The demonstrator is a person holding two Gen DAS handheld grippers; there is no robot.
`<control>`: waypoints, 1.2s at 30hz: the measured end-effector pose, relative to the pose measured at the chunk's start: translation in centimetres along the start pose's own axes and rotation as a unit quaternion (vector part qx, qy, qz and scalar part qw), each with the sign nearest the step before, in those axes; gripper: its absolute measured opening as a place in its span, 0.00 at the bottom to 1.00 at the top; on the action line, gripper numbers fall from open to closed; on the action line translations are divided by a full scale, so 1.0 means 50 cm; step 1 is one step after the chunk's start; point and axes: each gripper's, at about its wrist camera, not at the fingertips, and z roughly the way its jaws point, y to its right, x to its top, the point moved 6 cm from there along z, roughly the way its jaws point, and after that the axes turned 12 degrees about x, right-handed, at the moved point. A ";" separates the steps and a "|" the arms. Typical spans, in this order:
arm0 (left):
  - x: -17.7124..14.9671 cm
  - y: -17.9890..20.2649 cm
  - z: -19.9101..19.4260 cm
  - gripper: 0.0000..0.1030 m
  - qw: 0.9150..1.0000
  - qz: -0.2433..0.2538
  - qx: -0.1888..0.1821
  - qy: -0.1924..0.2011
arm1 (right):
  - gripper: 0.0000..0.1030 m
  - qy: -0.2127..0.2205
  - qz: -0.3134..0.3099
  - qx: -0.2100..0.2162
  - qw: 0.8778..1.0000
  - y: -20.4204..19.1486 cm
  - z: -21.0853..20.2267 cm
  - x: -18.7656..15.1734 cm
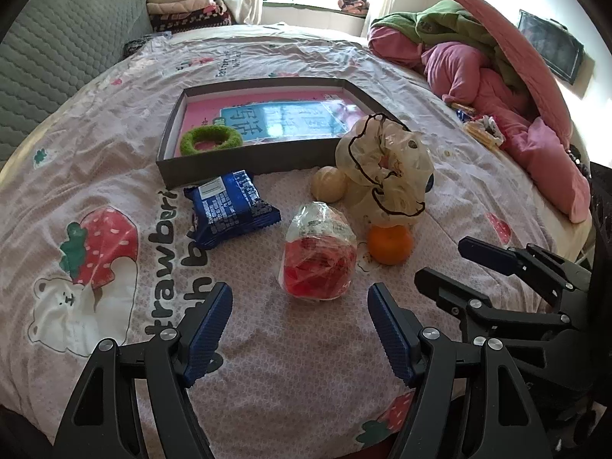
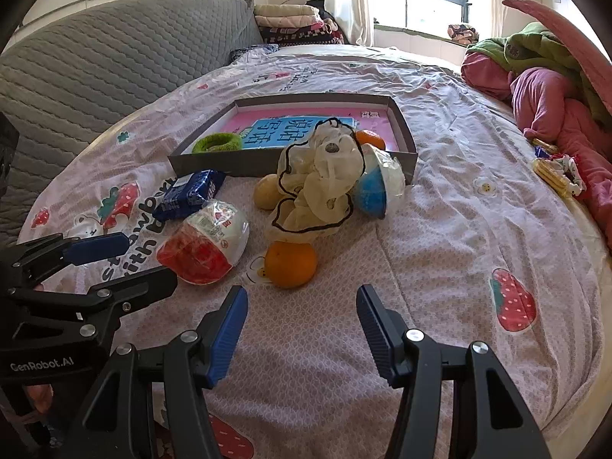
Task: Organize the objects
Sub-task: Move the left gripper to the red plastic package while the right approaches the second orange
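A shallow grey box (image 1: pixel 244 162) lies mid-bed with a pink and blue printed sheet and a green fuzzy ring (image 1: pixel 211 140) inside. In front of it lie a blue snack packet (image 1: pixel 233 208), a red-and-clear wrapped capsule (image 1: pixel 319 256), an orange (image 1: pixel 390 244), a pale round fruit (image 1: pixel 329 183) and a cream frilly fabric piece (image 1: pixel 386 168). The right wrist view adds a blue-and-white capsule (image 2: pixel 376 187) and a second orange (image 2: pixel 369 138) behind the fabric. My left gripper (image 1: pixel 300 306) is open just short of the red capsule. My right gripper (image 2: pixel 302 298) is open just short of the orange (image 2: pixel 290 264).
Pink and green bedding (image 1: pixel 497 88) is heaped along the right side, with small snack wrappers (image 2: pixel 554 170) beside it. A grey quilted headboard (image 1: pixel 57 57) stands at the left and folded blankets (image 1: pixel 183 4) at the back. The strawberry-print sheet (image 2: pixel 459 229) covers the bed.
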 end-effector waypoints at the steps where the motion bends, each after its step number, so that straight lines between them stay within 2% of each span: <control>1: -0.001 -0.001 -0.001 0.72 1.000 0.000 0.001 -0.001 | 0.57 -0.001 -0.001 0.001 1.000 0.000 0.002 -0.001; 22: 0.032 0.013 0.048 0.72 1.000 -0.012 -0.013 -0.018 | 0.57 -0.010 -0.027 -0.002 1.000 -0.007 0.048 -0.003; 36: 0.040 0.024 0.090 0.72 0.999 -0.012 -0.009 -0.034 | 0.57 0.011 -0.048 -0.027 0.998 0.008 0.083 0.011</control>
